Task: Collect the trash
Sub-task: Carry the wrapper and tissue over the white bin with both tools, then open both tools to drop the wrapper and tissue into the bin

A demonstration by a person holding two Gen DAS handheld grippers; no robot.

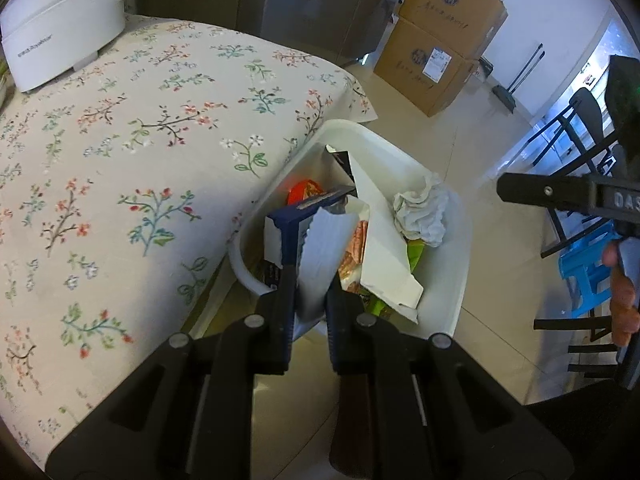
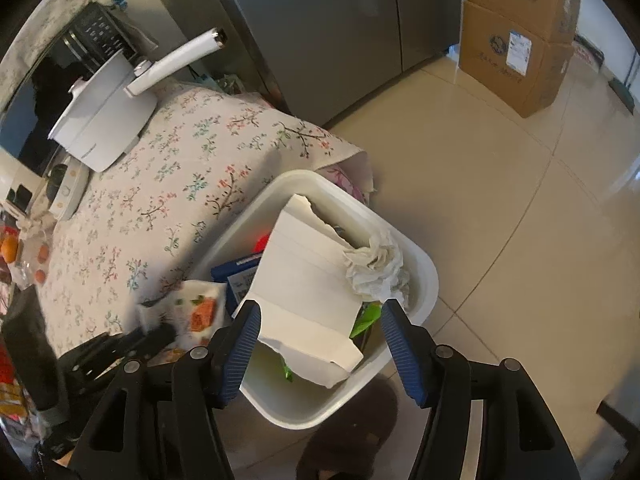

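Note:
A white trash bin stands on the floor beside the table. It holds a white cardboard sheet, a crumpled tissue, a blue box and green and orange wrappers. My left gripper is shut on a torn white wrapper held over the bin; it shows in the right wrist view with an orange flower print. My right gripper is open and empty above the bin.
A table with a floral cloth carries a white electric pot. Stacked cardboard boxes and a grey fridge stand behind. Black chairs and a blue stool stand at right.

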